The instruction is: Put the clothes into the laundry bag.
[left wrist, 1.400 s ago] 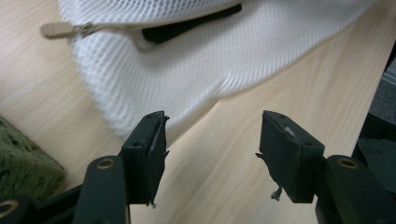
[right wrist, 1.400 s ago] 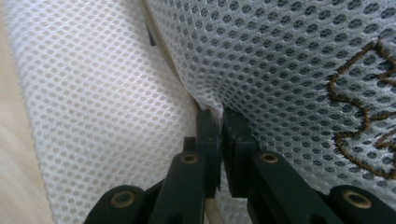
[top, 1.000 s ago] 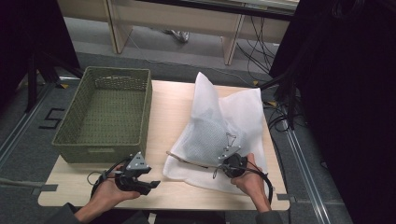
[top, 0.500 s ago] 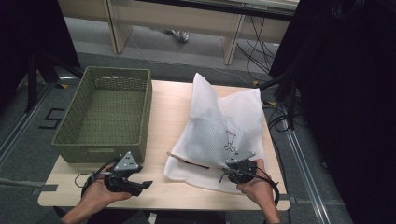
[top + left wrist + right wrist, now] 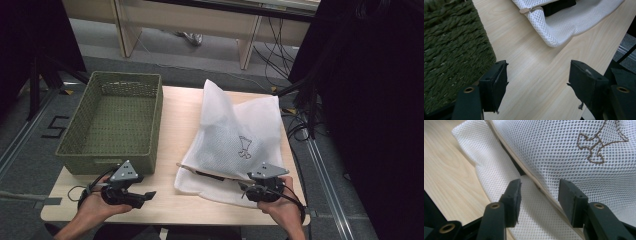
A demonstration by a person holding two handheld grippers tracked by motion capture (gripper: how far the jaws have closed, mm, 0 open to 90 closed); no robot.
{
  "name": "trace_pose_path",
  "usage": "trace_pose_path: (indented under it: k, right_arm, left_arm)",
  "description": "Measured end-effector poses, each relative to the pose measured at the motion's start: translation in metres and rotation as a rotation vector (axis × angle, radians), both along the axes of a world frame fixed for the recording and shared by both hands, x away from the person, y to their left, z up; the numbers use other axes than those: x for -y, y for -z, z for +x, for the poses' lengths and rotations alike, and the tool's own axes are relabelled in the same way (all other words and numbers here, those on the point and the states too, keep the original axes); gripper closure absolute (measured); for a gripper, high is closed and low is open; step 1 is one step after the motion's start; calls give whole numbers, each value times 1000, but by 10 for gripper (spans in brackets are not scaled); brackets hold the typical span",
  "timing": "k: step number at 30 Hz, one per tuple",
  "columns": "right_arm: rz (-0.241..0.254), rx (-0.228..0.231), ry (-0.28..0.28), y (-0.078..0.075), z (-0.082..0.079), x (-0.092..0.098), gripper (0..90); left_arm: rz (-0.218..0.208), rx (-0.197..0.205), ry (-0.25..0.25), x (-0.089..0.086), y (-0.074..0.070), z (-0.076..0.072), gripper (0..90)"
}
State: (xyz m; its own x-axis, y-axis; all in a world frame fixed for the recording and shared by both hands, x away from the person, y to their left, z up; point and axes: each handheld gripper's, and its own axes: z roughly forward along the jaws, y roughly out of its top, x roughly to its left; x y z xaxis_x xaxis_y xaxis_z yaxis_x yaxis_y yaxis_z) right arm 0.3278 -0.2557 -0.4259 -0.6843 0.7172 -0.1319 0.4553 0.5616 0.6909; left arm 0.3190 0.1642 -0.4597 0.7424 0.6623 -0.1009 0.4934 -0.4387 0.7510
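A white mesh bag [image 5: 235,135] with a brown stitched emblem [image 5: 602,143] lies on the right half of the wooden table [image 5: 175,135]. Its zip edge [image 5: 524,167] gapes and shows something dark inside [image 5: 559,6]. My right gripper [image 5: 246,187] sits at the bag's near edge. In the right gripper view its jaws [image 5: 540,183] stand open astride the zip seam without pressing it, and they have just been opening. My left gripper [image 5: 145,196] hovers low over bare wood by the basket's near corner. It is open [image 5: 537,67] with nothing between its jaws, which have just widened a little.
A green woven basket [image 5: 112,125] with nothing in it takes up the table's left half, its wall [image 5: 451,47] close beside my left gripper. The table's front edge runs just under both hands. Cables and dark equipment crowd the floor to the right.
My right gripper has spread its jaws, come off the bag's zip edge and drawn back toward the front edge. The bag's edge has settled. My left gripper has slid a little to the left.
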Motion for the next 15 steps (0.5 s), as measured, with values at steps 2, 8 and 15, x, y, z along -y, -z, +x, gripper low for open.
trace_pose_path:
  k: [2,8,15]
  right_arm:
    - [8,4,18,-1,-2,2,510]
    - [138,39,78,-2,-6,7,450]
    - [270,72,98,1,-13,7,403]
  left_arm:
    - [-10,-1,-15,-2,-1,-1,301]
    - [-30,14,-6,-10,-3,-3,254]
    - [-80,21,-3,-16,-5,-8,158]
